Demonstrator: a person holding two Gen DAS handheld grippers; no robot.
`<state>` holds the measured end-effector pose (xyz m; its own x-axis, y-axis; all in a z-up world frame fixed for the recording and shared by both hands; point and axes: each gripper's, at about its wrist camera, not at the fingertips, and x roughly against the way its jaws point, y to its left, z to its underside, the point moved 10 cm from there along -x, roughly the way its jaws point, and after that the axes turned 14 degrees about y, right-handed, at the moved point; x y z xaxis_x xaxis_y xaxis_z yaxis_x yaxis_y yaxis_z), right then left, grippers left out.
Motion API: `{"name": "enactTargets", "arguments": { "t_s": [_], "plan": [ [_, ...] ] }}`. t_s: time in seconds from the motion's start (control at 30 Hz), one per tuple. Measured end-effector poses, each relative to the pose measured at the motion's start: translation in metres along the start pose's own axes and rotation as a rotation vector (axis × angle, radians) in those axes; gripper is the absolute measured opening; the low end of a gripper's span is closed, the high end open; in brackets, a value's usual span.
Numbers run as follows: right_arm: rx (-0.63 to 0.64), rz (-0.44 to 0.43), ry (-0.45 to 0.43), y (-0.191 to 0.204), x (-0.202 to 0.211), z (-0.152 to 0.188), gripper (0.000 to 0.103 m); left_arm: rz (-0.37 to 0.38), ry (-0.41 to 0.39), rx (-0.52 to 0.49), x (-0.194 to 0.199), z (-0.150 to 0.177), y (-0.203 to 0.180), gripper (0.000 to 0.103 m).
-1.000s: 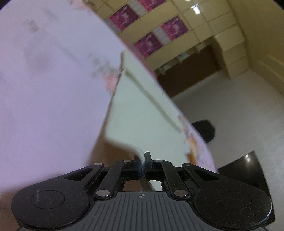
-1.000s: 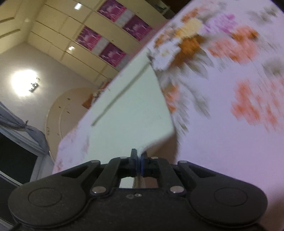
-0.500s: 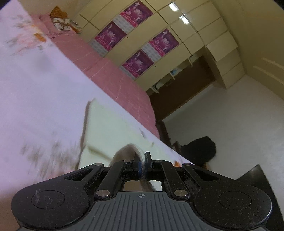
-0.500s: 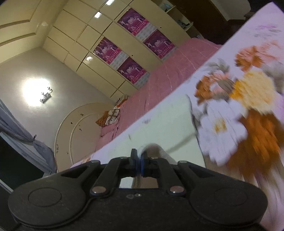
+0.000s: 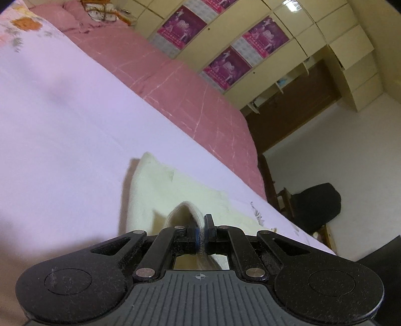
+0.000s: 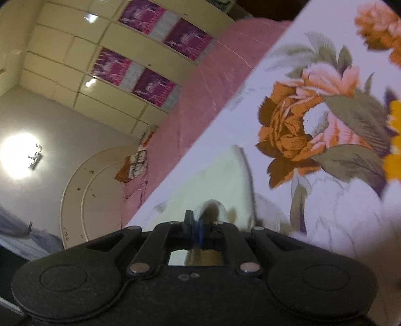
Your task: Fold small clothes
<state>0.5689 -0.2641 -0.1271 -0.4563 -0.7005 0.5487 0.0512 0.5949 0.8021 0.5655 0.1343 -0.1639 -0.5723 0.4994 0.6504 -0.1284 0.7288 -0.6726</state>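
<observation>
A small pale cream garment (image 5: pixel 160 190) lies on a lilac flowered bedsheet (image 5: pixel 62 130). My left gripper (image 5: pixel 200 232) is shut on a ribbed edge of it, which loops up just ahead of the fingers. In the right wrist view the same cream garment (image 6: pixel 220 175) lies on the sheet, and my right gripper (image 6: pixel 196 232) is shut on another edge that curls up at the fingertips. The cloth under both grippers is hidden by their bodies.
A pink bedspread (image 5: pixel 175 82) lies beyond the sheet, with a patterned bundle (image 5: pixel 100 10) at its far end. Cream wall cabinets with magenta posters (image 5: pixel 225 42) stand behind. A dark chair (image 5: pixel 315 205) is on the floor past the bed's edge. Large orange flowers (image 6: pixel 288 125) mark the sheet.
Both grippers swept across the bed with the garment's edges held. The flat stretch of cloth ahead of them shortened, and the held edges now curl up over it.
</observation>
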Motion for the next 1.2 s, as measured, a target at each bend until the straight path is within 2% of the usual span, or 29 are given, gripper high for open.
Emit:
{"name": "enactTargets", "arguments": {
  "t_s": [0.07,0.1,0.13,0.17,0.2,0.23,0.27,0.33,0.37,0.4,0.5,0.63,0.7,0.73,0.8,0.87,0.9,0.93,1.07,1.2],
  "plan": [
    [-0.009,-0.021,0.011,-0.003,-0.011,-0.005,0.006,0.018,-0.019,-0.002,0.001,-0.002,-0.001,0.004],
    [-0.002,-0.042,0.009,-0.002,-0.013,-0.005,0.012,0.027,-0.024,-0.001,0.001,-0.003,-0.001,0.004],
    [0.013,-0.06,-0.009,0.001,-0.011,-0.006,0.027,0.028,-0.029,-0.001,0.001,-0.003,0.0,0.017],
    [0.023,-0.066,-0.028,0.003,-0.009,-0.006,0.037,0.026,-0.042,-0.008,0.002,-0.005,0.001,0.059],
    [0.029,-0.065,-0.052,0.003,-0.005,-0.007,0.055,0.007,-0.074,-0.016,0.003,-0.007,0.002,0.091],
    [0.045,-0.071,-0.077,0.006,-0.001,-0.007,0.06,-0.011,-0.129,-0.041,0.011,-0.008,0.0,0.092],
    [0.061,-0.076,-0.091,0.008,0.001,-0.007,0.06,-0.001,-0.142,-0.059,0.013,-0.009,-0.003,0.092],
    [0.091,-0.076,-0.088,0.011,0.004,-0.006,0.06,0.009,-0.129,-0.075,0.013,-0.008,-0.005,0.092],
    [0.113,-0.062,-0.087,0.014,0.006,-0.007,0.059,-0.018,-0.123,-0.11,0.012,-0.007,-0.007,0.088],
    [0.14,-0.042,-0.087,0.016,0.006,-0.007,0.058,-0.046,-0.109,-0.147,0.01,-0.006,-0.01,0.078],
    [0.221,0.029,-0.088,0.024,0.007,-0.007,0.053,-0.134,-0.042,-0.234,0.0,-0.004,-0.015,0.055],
    [0.359,0.199,-0.045,0.033,-0.002,-0.002,0.044,-0.255,0.007,-0.318,-0.01,-0.007,-0.013,0.045],
    [0.418,0.295,-0.022,0.034,-0.011,0.001,0.04,-0.311,0.025,-0.347,-0.008,-0.004,-0.016,0.03],
    [0.447,0.334,-0.01,0.036,-0.015,0.004,0.036,-0.327,0.024,-0.353,-0.008,-0.006,-0.017,0.026],
    [0.514,0.399,0.001,0.041,-0.022,0.009,0.031,-0.35,0.019,-0.361,-0.005,-0.006,-0.019,0.011],
    [0.568,0.446,0.004,0.046,-0.028,0.014,0.021,-0.354,0.003,-0.359,0.0,-0.008,-0.023,0.004],
    [0.589,0.456,0.006,0.048,-0.031,0.017,0.009,-0.35,-0.009,-0.356,0.001,-0.008,-0.023,0.003],
    [0.607,0.468,0.002,0.051,-0.032,0.019,0.005,-0.347,-0.028,-0.359,0.003,-0.008,-0.026,0.003],
    [0.648,0.489,-0.066,0.061,-0.022,0.022,0.004,-0.318,-0.124,-0.363,0.017,-0.008,-0.031,0.003],
    [0.663,0.466,-0.131,0.067,-0.005,0.015,0.004,-0.308,-0.166,-0.349,0.023,-0.013,-0.031,0.003]
  ]
}}
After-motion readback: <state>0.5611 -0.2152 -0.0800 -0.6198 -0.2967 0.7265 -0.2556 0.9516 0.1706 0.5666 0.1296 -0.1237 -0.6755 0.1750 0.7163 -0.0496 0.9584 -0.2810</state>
